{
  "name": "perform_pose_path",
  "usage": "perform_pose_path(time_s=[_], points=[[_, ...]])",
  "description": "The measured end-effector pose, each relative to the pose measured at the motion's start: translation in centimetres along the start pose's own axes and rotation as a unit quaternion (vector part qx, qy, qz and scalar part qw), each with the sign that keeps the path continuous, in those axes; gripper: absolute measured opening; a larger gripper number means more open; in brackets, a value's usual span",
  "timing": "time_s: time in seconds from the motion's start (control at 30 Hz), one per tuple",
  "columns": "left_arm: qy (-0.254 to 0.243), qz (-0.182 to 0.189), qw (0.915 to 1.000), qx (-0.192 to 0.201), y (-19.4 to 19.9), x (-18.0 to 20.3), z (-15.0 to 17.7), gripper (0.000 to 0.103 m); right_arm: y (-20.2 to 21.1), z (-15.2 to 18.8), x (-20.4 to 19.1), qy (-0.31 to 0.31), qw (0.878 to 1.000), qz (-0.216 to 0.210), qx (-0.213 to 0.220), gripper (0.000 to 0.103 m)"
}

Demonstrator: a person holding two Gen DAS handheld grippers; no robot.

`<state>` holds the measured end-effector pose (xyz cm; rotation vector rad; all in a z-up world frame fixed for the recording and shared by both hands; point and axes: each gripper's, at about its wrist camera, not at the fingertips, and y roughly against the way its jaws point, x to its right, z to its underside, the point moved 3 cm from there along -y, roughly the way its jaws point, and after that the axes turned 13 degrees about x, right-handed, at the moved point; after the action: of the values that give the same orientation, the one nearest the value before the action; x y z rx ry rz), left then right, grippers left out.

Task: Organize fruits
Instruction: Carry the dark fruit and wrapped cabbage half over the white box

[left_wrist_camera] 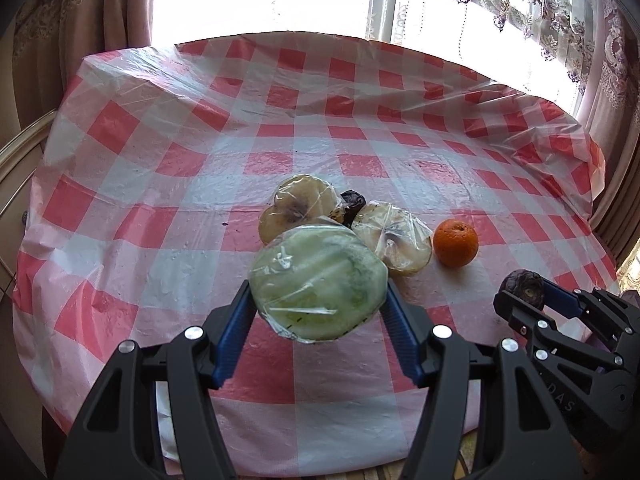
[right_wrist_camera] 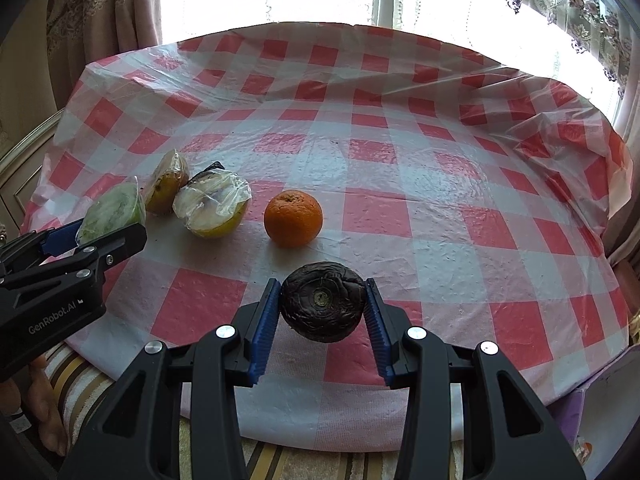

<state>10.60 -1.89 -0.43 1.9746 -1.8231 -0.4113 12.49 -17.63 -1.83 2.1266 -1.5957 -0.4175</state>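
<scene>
A: Start at the left gripper (left_wrist_camera: pixel 318 300); its 2 blue pads are clamped on the green wrapped fruit half (left_wrist_camera: pixel 318 282), cut face toward the camera, lifted clear of the checked tablecloth (left_wrist_camera: pixel 160 152). The right gripper (right_wrist_camera: pixel 322 306) is closed tight on the dark wrinkled fruit (right_wrist_camera: pixel 322 306), stem scar facing the lens, also off the cloth.

B: So both hands are loaded; how should the placing go?

A: My judgement: lower each piece next to its like; the green half beside the 2 pale wrapped halves (left_wrist_camera: pixel 298 210) (left_wrist_camera: pixel 394 242), which lie just beyond it; the dark fruit either by the orange (right_wrist_camera: pixel 293 218) or by the small dark piece (left_wrist_camera: pixel 352 204) tucked between the pale halves. Set each down until it rests before easing the pads apart; cling film is slippery and the round fruit could roll.

B: What does each camera add?

A: The left wrist view shows that small dark piece plainly, touching both pale halves; in the right wrist view it is only a dark sliver behind the nearer half. The right wrist view shows the orange standing apart from the wrapped group, bare cloth to its right, and a hand (right_wrist_camera: pixel 40 400) under the left gripper's body; the left view shows no hand.
</scene>
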Motion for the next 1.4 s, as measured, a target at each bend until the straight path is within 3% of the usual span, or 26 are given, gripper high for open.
perform_pose_path(time_s=[0.4,0.63,1.13,1.4], points=[[-0.029,0.008,0.9994,0.015,1.3,1.5,-0.8,0.063,1.8,0.2,2.0,-0.041,0.999,-0.004,0.005,0.041],[-0.040,0.033,0.9986,0.010,1.9,3.5,-1.0,0.063,3.8,0.1,4.5,-0.075,0.997,0.003,0.012,0.041],[-0.096,0.088,0.9914,0.003,3.3,9.5,-1.0,0.063,8.1,0.5,9.6,-0.101,0.994,0.039,0.022,0.041],[-0.129,0.128,0.9833,-0.003,4.2,13.9,-0.1,0.063,10.8,2.2,14.3,-0.117,0.990,0.082,0.015,0.041]])
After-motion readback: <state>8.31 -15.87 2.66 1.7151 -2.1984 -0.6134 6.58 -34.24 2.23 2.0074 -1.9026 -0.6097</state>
